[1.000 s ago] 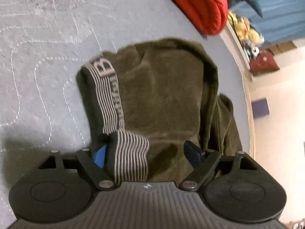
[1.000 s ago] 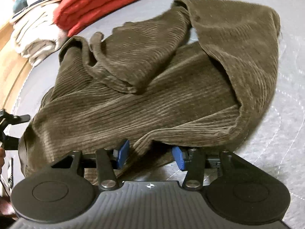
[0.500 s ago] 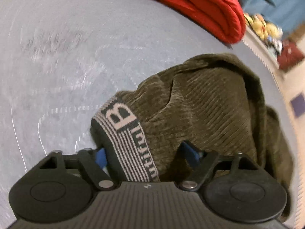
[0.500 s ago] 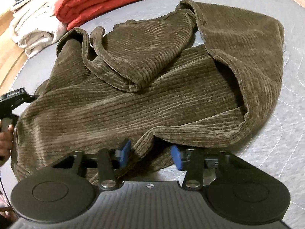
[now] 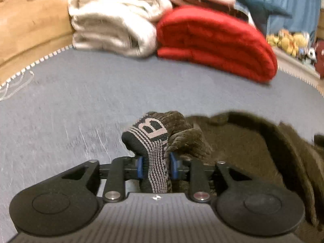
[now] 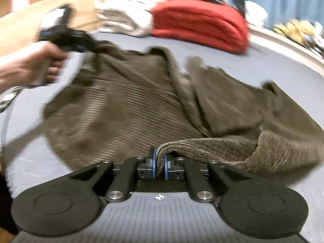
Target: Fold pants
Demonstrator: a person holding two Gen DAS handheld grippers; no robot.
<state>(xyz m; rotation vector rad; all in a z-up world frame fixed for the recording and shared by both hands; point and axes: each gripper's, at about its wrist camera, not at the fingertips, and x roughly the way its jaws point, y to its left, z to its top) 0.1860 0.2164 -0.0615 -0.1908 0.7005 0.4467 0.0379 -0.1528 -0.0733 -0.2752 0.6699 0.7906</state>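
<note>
Brown corduroy pants (image 6: 131, 105) lie crumpled on a grey quilted surface (image 5: 70, 101). My left gripper (image 5: 156, 165) has the striped elastic waistband (image 5: 150, 133) bunched between its blue pads; the jaws are closing and press on it. The rest of the pants (image 5: 232, 145) trails off to the right. My right gripper (image 6: 160, 166) is shut on a folded corduroy edge (image 6: 202, 145), raised a little off the surface. In the right wrist view the left gripper (image 6: 91, 46) shows at upper left, held by a hand (image 6: 26, 66), gripping the far corner of the pants.
A folded red blanket (image 5: 214, 40) and a stack of folded white towels (image 5: 113, 26) sit at the back of the surface. Plush toys (image 5: 289, 40) line a ledge at far right. A wooden floor (image 5: 30, 24) lies beyond the left edge.
Both grippers have closed on the pants, the left on the waistband, the right on a corduroy edge. Both have rolled and lifted, so the views now face the folded stacks.
</note>
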